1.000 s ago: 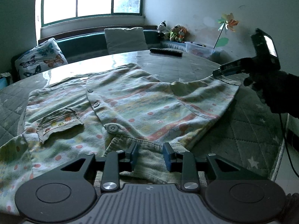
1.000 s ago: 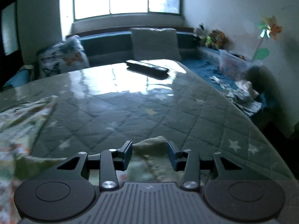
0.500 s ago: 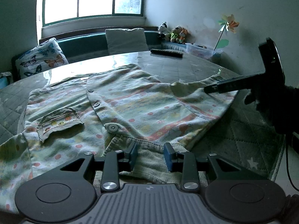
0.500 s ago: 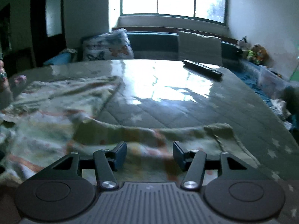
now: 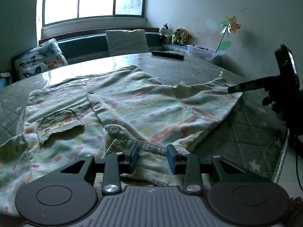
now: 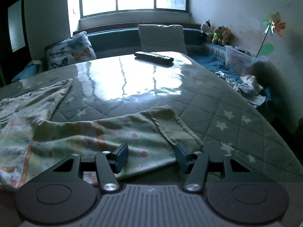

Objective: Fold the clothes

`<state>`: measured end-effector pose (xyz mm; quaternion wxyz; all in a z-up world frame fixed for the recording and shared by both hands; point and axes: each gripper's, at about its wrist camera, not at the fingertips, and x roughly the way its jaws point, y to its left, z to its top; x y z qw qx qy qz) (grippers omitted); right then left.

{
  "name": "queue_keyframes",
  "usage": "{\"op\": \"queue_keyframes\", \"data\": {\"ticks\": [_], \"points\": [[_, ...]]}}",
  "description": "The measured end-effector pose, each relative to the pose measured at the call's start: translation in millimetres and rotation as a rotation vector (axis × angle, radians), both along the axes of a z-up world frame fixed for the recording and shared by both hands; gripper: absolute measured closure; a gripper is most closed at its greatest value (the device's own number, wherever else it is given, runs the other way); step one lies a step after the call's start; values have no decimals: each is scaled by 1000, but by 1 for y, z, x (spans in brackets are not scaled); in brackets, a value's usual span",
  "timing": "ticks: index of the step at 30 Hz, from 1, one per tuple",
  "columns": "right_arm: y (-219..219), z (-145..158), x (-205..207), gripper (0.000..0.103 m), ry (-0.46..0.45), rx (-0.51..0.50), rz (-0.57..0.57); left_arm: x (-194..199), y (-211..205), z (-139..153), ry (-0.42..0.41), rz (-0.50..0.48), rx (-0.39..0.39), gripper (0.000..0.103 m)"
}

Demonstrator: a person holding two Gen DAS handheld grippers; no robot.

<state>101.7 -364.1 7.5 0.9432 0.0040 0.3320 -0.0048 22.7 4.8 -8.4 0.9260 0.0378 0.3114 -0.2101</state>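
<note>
A pale patterned child's shirt (image 5: 144, 106) with buttons, a chest pocket (image 5: 58, 123) and a ribbed collar (image 5: 151, 155) lies spread on the quilted table. My left gripper (image 5: 152, 158) is open, its fingers astride the collar at the near edge. My right gripper (image 6: 151, 158) is open over the shirt's sleeve (image 6: 117, 132), with the green cuff (image 6: 176, 126) just ahead of the right finger. The right gripper also shows in the left wrist view (image 5: 234, 89) at the sleeve end on the right.
A black remote (image 6: 153, 56) lies at the far side of the glossy table (image 6: 236, 124). Behind are a bench with a butterfly cushion (image 5: 40, 58) and a white cushion (image 5: 126, 41), soft toys (image 5: 176, 36), a clear box (image 5: 202, 52) and a paper pinwheel (image 5: 230, 26).
My right gripper has opened wider and swung right along the sleeve, so the cuff now lies before it. My left gripper stays at the collar, open as before.
</note>
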Motion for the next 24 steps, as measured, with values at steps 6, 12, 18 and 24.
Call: {"op": "queue_keyframes", "data": {"ticks": [6,12,18,24], "points": [[28,3,23,47,-24,39,107,-1,-1,0,0,3,1,66],[38,-6,49,47,-10,12,117,0,-1,1,2,3,1,66],[18,-5,47,46,-17,10,47,0,-1,0,2,2,0,61],[-6,-3,24,39,-30,-13,-19,0,-2,1,2,12,5,51]]}}
